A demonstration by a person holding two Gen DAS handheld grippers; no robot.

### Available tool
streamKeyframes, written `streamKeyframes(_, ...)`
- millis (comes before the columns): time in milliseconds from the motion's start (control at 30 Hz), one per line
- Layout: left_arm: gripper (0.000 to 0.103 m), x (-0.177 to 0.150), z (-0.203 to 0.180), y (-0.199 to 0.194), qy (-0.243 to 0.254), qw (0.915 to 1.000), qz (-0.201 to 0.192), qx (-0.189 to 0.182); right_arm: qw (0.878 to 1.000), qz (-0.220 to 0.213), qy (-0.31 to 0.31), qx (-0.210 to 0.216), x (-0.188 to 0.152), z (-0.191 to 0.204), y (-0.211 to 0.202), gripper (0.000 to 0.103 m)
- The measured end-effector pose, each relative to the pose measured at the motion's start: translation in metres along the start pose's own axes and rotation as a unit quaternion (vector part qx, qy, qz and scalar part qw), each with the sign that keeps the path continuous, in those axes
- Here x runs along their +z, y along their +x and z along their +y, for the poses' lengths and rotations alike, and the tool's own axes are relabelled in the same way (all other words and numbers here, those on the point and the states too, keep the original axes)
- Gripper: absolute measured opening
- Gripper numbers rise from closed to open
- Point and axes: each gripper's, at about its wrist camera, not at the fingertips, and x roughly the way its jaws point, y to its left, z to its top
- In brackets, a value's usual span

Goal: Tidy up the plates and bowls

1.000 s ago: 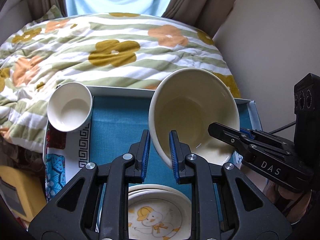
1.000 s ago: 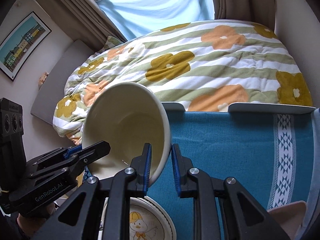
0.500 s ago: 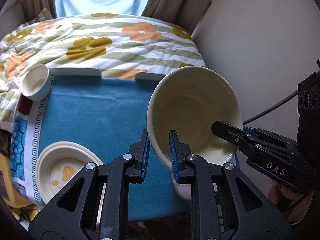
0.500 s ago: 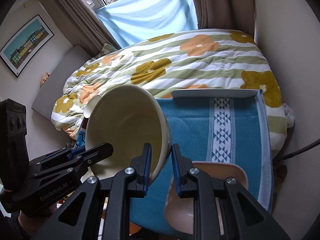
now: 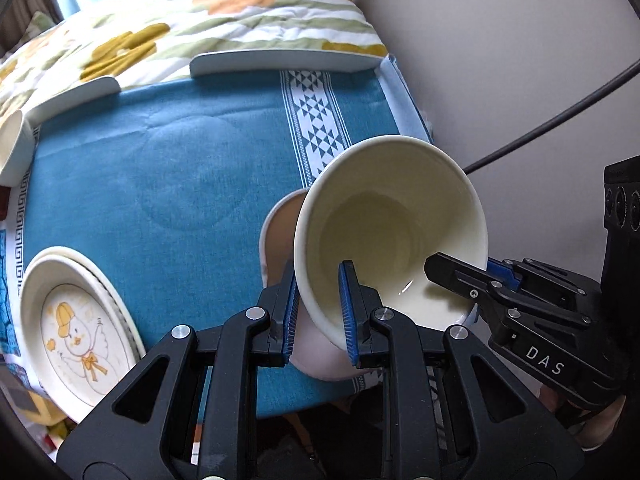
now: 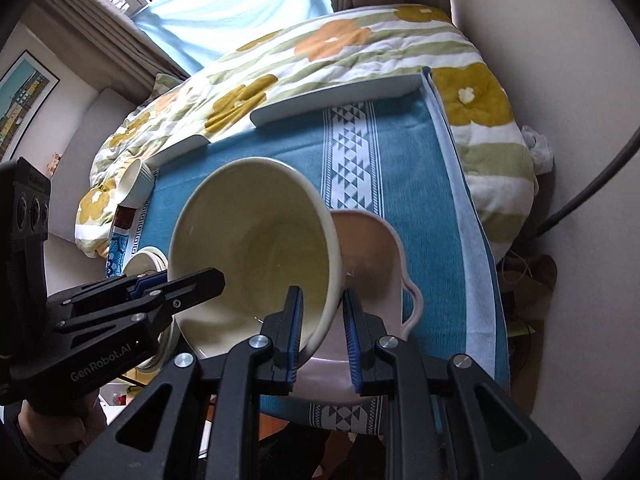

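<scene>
The cream bowl (image 5: 394,236) is held tilted in the air above the pink bowl (image 6: 372,256), which rests on the blue cloth (image 5: 168,168) near its right end. The left gripper (image 5: 318,312) and the right gripper (image 6: 322,330) each clamp the cream bowl's rim on opposite sides, jaws narrow with the rim between the pads. On the cloth's left side sit the stacked duck plates (image 5: 76,332) and a small white cup (image 6: 136,184), with a floral quilt (image 6: 320,52) beyond.

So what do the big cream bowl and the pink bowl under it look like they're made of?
Big cream bowl: probably glazed ceramic, given its thick rim and a glossy highlight inside. Pink handled bowl: likely ceramic too, smooth with a softer sheen, but plastic can't be ruled out.
</scene>
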Motion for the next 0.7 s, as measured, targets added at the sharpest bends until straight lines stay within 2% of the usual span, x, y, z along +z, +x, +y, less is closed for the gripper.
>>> streamKeyframes(167, 0.017, 0.002, -0.005, 0.026, 0.035, 0.9987, 0.035, 0.013, 0.999, 0.020, 0.029, -0.007, -0.010, -0.012, 0.016, 0.018)
streamKeyframes(333, 0.017, 0.003, -0.002, 0.044, 0.048, 0.9970, 0.055, 0.025, 0.998, 0.034, 0.051, -0.005, -0.016, -0.019, 0.030, 0.018)
streamKeyframes(700, 0.017, 0.001, -0.008, 0.063, 0.085, 0.9926, 0.066, 0.056, 0.997, 0.052, 0.062, -0.016, -0.022, -0.021, 0.044, 0.018)
